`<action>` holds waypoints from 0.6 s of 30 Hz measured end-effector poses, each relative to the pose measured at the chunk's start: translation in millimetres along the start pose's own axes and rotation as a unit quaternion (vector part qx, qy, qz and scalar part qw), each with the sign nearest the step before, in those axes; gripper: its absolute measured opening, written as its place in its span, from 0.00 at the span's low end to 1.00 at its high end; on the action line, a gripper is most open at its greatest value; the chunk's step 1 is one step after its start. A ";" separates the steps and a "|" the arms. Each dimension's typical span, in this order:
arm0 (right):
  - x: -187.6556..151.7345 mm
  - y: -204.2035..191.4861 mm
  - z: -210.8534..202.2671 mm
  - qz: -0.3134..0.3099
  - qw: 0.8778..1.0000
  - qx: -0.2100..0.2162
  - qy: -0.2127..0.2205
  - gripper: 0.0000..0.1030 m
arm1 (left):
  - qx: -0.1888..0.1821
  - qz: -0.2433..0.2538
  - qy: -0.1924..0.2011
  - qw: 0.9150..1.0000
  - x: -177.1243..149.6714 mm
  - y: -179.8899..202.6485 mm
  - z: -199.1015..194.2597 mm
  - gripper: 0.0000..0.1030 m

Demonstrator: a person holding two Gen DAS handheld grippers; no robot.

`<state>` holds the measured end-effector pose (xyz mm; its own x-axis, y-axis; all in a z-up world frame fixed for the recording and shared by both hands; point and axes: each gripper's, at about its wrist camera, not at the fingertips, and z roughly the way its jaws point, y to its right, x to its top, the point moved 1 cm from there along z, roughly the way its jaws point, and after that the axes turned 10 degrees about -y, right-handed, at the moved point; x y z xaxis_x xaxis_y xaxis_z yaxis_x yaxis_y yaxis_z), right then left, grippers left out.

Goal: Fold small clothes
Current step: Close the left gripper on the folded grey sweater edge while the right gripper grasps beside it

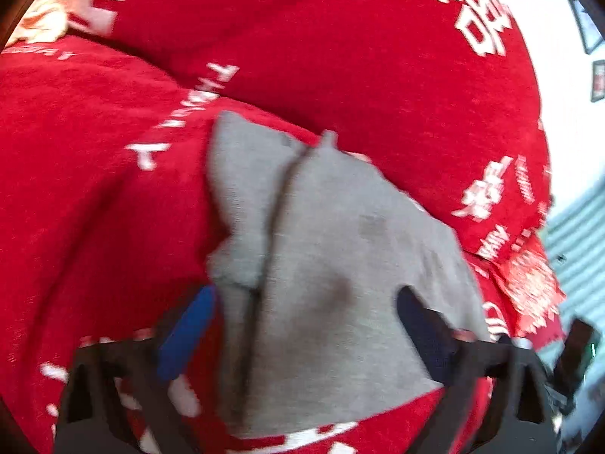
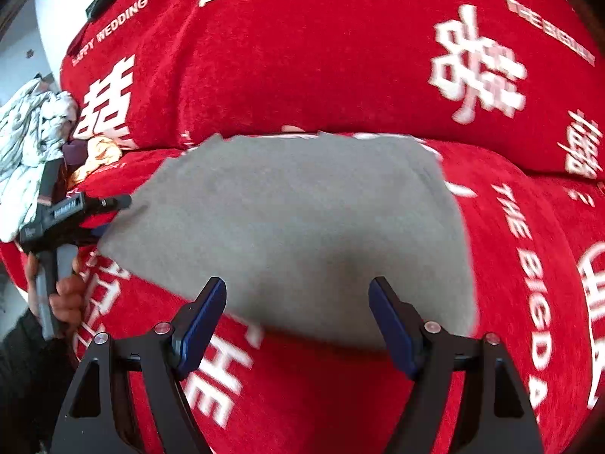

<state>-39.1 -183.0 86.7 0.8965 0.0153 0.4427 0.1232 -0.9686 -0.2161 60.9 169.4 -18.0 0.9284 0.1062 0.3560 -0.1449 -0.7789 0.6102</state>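
Observation:
A grey garment (image 2: 295,227) lies flat and folded on a red cover printed with white letters (image 2: 302,56). Just short of its near edge hovers my right gripper (image 2: 298,321), open, blue pads wide apart with nothing between them. In the left wrist view the same grey garment (image 1: 340,265) shows a fold seam running away from me. My left gripper (image 1: 302,325) straddles its near end with the jaws wide; the pads (image 1: 189,329) stand clear of the cloth's sides. In the right wrist view the left gripper (image 2: 109,215) sits at the garment's left corner, held by a hand (image 2: 64,295).
A heap of pale crumpled clothes (image 2: 34,140) and an orange-yellow piece (image 2: 98,155) lie at the cover's left end. The red cover rises into a backrest (image 1: 340,38) behind the garment. Framed pictures (image 1: 590,26) hang on the white wall at right.

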 end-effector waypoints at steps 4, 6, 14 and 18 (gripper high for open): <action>45.3 -30.6 25.1 -0.010 0.999 0.023 -0.025 0.78 | -0.009 -0.015 -0.015 1.000 4.6 -3.0 7.4 0.26; 68.6 -49.3 38.9 -0.019 0.998 0.043 -0.035 0.78 | -0.022 -0.031 -0.020 0.999 5.2 -7.4 8.9 0.26; 170.8 -114.3 140.0 0.010 0.984 0.103 -0.143 0.78 | -0.016 -0.042 0.008 0.999 0.0 -2.4 4.6 0.24; 197.5 -140.2 188.4 0.034 0.971 0.113 -0.209 0.78 | -0.004 -0.039 0.012 0.999 -1.9 -1.5 2.3 0.24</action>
<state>200.9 2.7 40.5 0.9944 0.0983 0.0384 0.1052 -0.8921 -0.4395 60.2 168.9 -21.2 0.9284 0.1821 0.3240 -0.0743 -0.7631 0.6420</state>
